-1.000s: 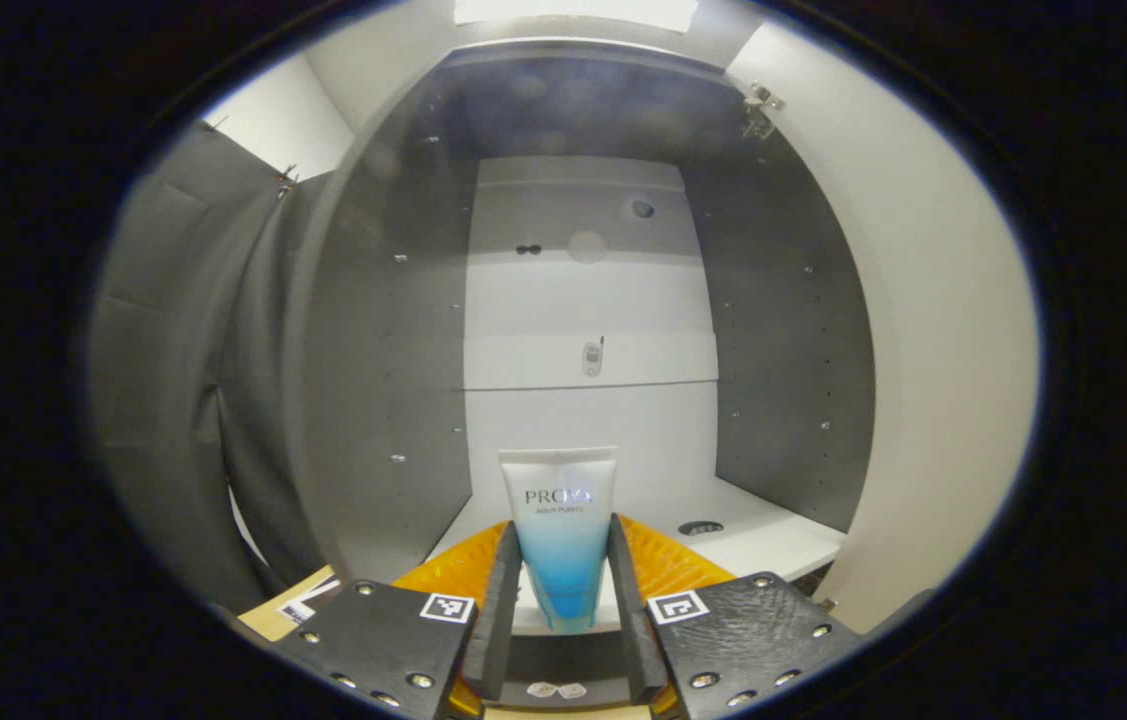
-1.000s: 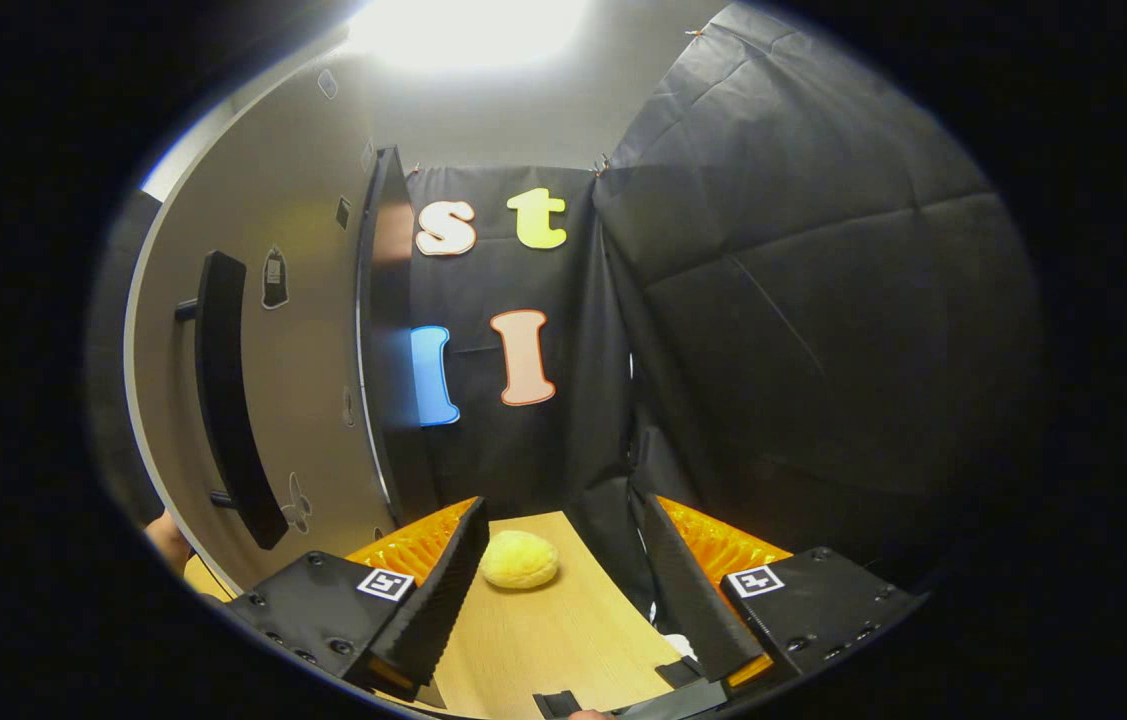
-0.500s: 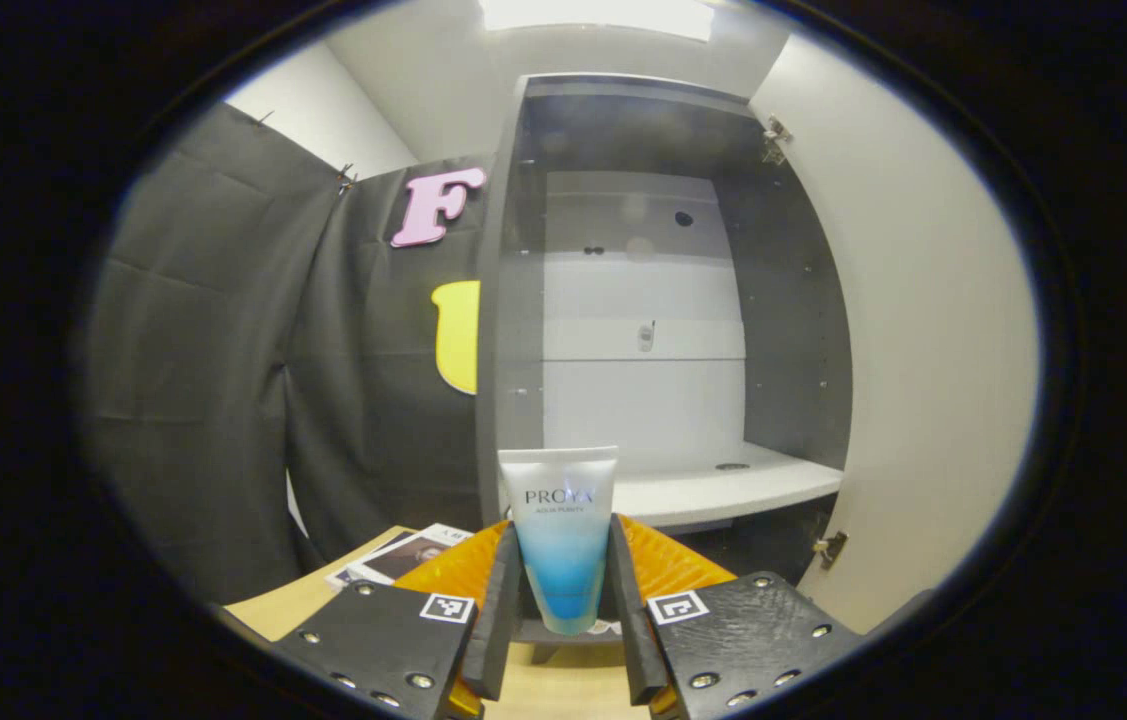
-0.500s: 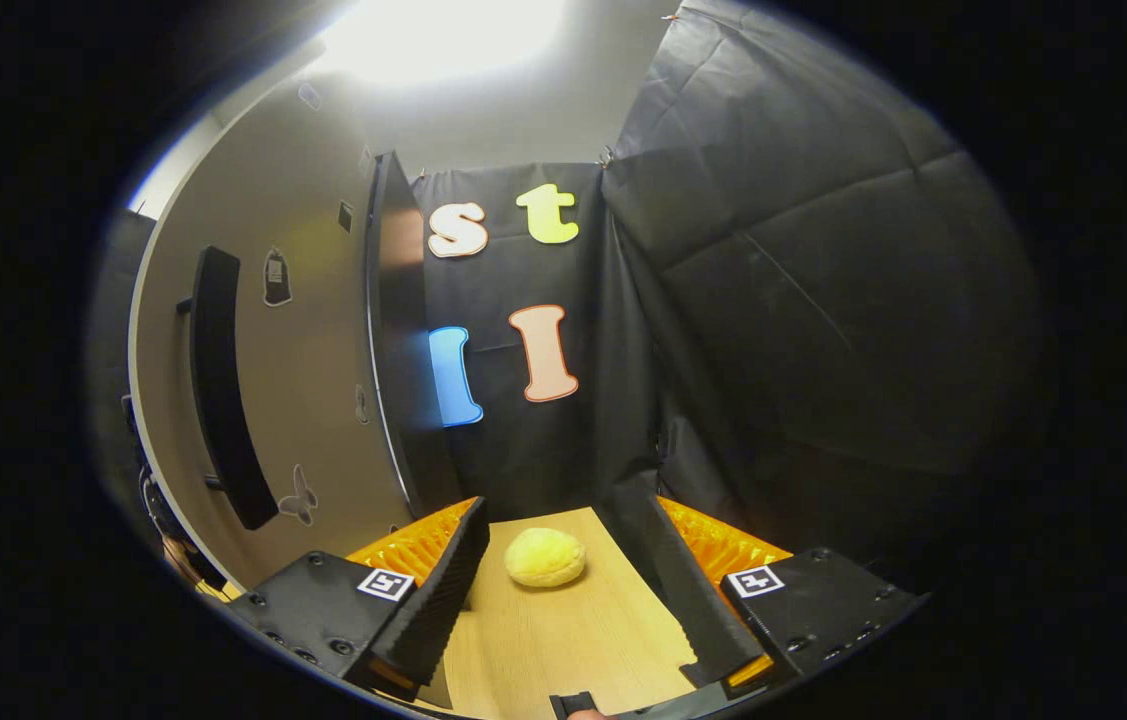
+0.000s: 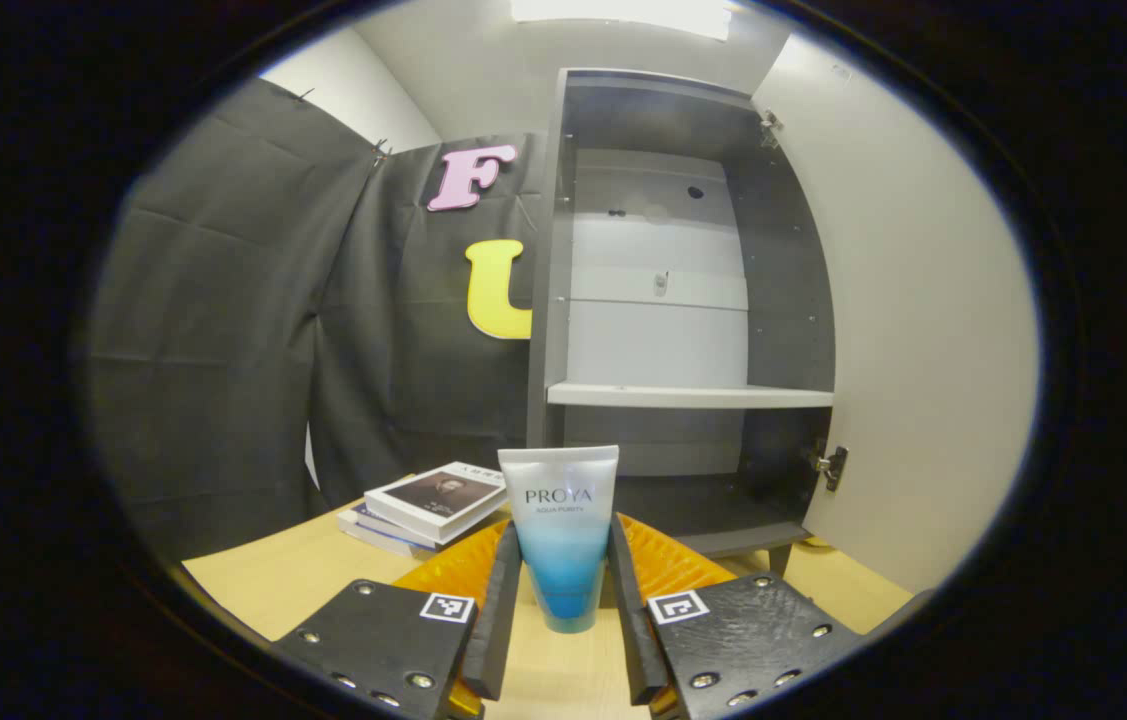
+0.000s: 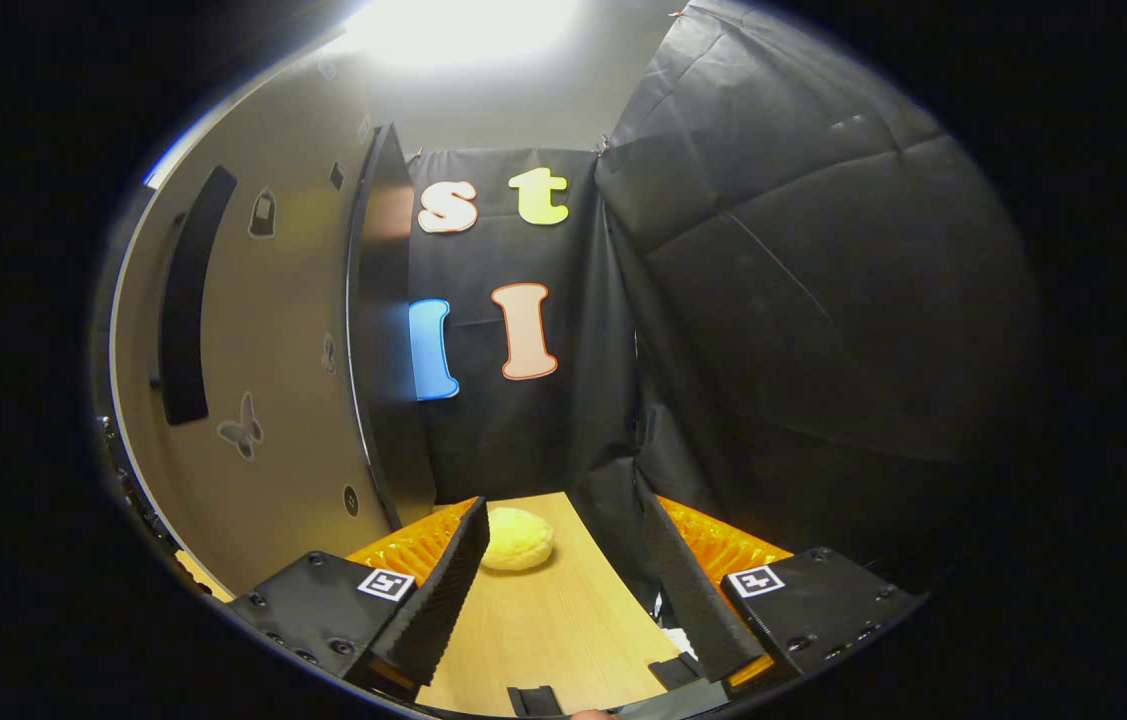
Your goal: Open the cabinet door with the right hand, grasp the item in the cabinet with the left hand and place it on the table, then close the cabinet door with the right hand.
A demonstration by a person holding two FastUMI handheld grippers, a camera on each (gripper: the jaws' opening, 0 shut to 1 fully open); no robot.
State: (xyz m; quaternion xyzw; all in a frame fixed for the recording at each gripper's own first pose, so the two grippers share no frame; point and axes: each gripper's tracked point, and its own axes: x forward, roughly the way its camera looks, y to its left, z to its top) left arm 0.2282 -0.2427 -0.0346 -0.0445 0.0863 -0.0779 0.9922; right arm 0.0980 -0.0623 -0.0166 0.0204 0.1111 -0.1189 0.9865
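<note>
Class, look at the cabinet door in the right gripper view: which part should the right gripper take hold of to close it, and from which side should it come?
Probably the long dark bar handle on the door's outer face. It runs upright and stands off the panel on posts, so the open right gripper could come at that face from the front and put one finger on each side of the bar near its middle.

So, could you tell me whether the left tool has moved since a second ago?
Yes. The left tool, shut on the tube, has backed out of the cabinet; the shelf now lies farther ahead.
</note>
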